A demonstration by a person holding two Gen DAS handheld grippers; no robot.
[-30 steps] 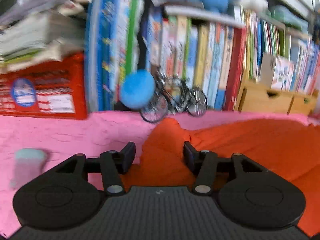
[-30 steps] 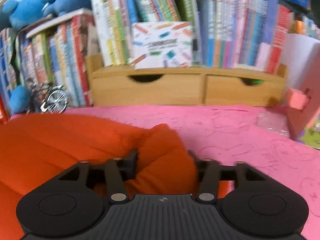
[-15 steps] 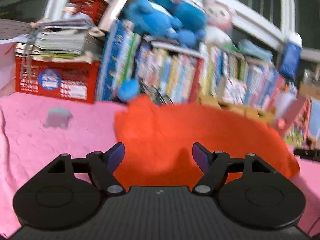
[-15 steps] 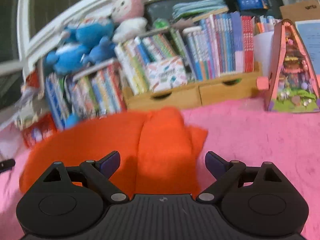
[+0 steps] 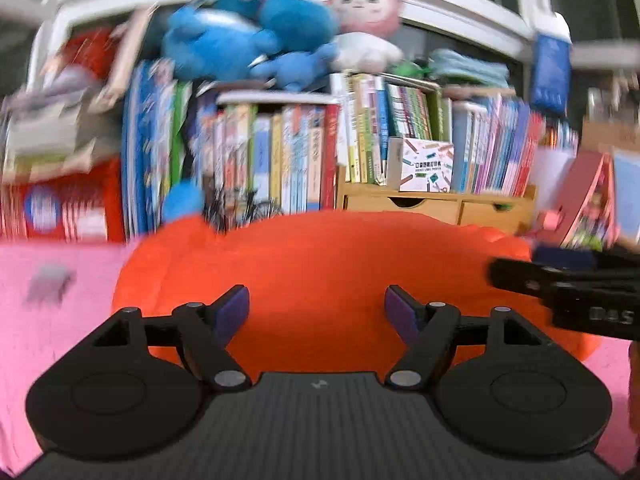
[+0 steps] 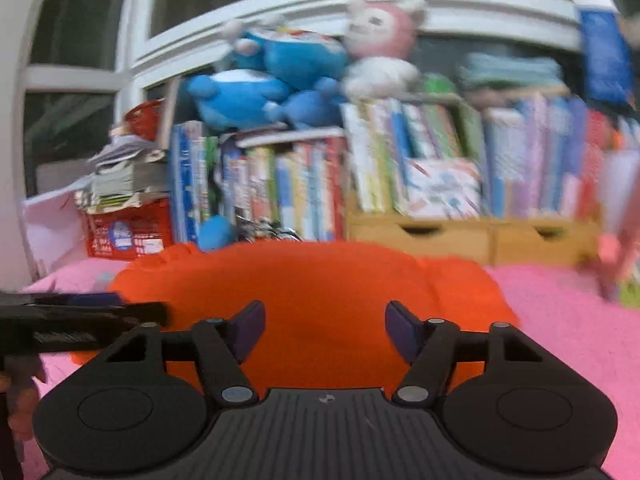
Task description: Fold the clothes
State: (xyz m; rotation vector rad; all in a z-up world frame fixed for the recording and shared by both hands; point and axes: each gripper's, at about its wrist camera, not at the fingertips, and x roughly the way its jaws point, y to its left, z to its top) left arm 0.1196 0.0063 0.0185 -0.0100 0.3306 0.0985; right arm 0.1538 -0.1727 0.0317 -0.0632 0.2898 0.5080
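An orange garment [image 5: 328, 264] lies folded on the pink cloth [image 5: 60, 320], its far edge near the books. It also shows in the right wrist view [image 6: 320, 280]. My left gripper [image 5: 317, 312] is open and empty, raised above the garment's near side. My right gripper [image 6: 325, 326] is open and empty, also above the near side. The right gripper's body shows at the right edge of the left wrist view [image 5: 568, 292]. The left gripper's body shows at the left edge of the right wrist view [image 6: 72, 320].
A row of upright books [image 5: 300, 160] and a wooden drawer unit [image 5: 436, 204] stand behind the garment. Plush toys [image 5: 256, 40] sit on top. A red crate [image 6: 128, 236] and a small grey object [image 5: 48, 284] are at the left. A pink toy house [image 5: 584, 208] stands at the right.
Both grippers let go of the orange garment, opened and drew back and up. The garment now lies folded on the pink cloth.
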